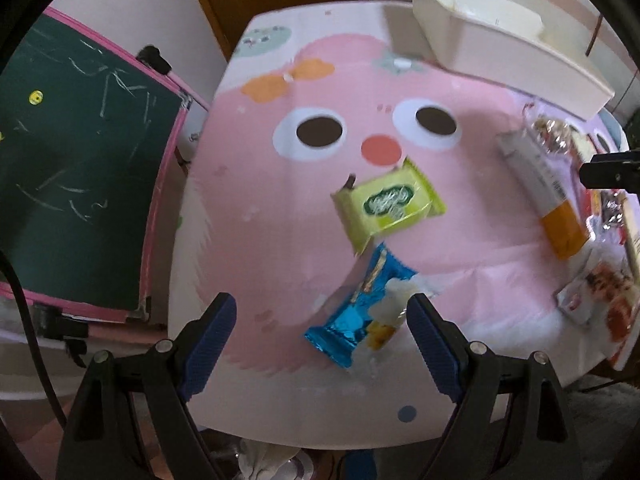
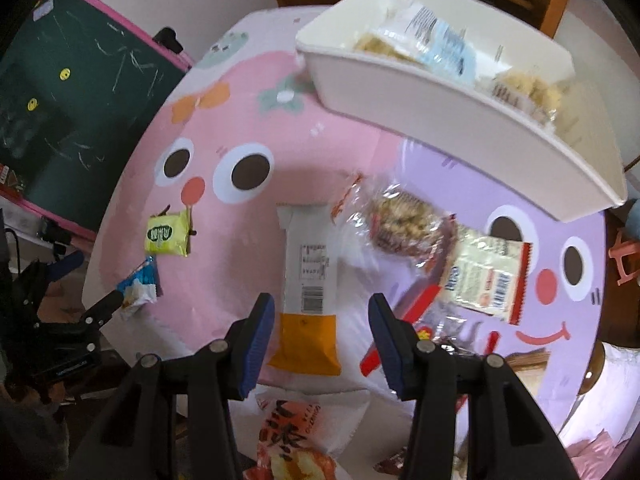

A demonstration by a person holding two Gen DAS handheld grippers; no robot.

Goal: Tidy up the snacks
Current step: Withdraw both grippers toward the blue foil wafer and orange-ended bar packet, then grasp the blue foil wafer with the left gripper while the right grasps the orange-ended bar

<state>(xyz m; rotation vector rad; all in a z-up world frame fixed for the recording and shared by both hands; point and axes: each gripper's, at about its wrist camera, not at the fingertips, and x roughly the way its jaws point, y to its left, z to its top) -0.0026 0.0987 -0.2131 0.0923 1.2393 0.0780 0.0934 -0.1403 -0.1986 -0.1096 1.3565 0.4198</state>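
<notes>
Left gripper point(image 1: 320, 312) jaws spread wide, nothing between the pads, hanging over the blue foil snack packet point(image 1: 358, 312) near the tabletop's near-left edge. The packet's pale end lies just beside the right blue-padded finger point(image 1: 430, 344); contact cannot be told.

Yellow-green square snack packet point(image 1: 390, 206) lies flat just beyond the blue one, toward the tabletop's middle, apart from it or barely meeting at a corner.

Right gripper point(image 2: 321, 312) jaws partly apart, gripping nothing. The long white packet with an orange end point(image 2: 306, 280) lies on the tabletop between and below the two fingers, lengthwise along the pointing line, not pinched.

Beside it to the right: a clear crinkly bag of brown round snacks point(image 2: 400, 222), and a cream packet with red serrated edges point(image 2: 486, 278) further right, partly under the clear bag's corner. A red-and-white bag with dark printed characters point(image 2: 296, 428) sits at the near edge, under the right gripper.

White rectangular plastic bin point(image 2: 460, 120) stands at the far-right edge of the tabletop, holding a pale blue-and-clear packet point(image 2: 436, 44) and other light packets.

Tabletop point(image 1: 260, 248) wears a pink and lilac cartoon-face cloth. A green chalkboard with pink frame point(image 1: 80, 168) stands off the left edge.
</notes>
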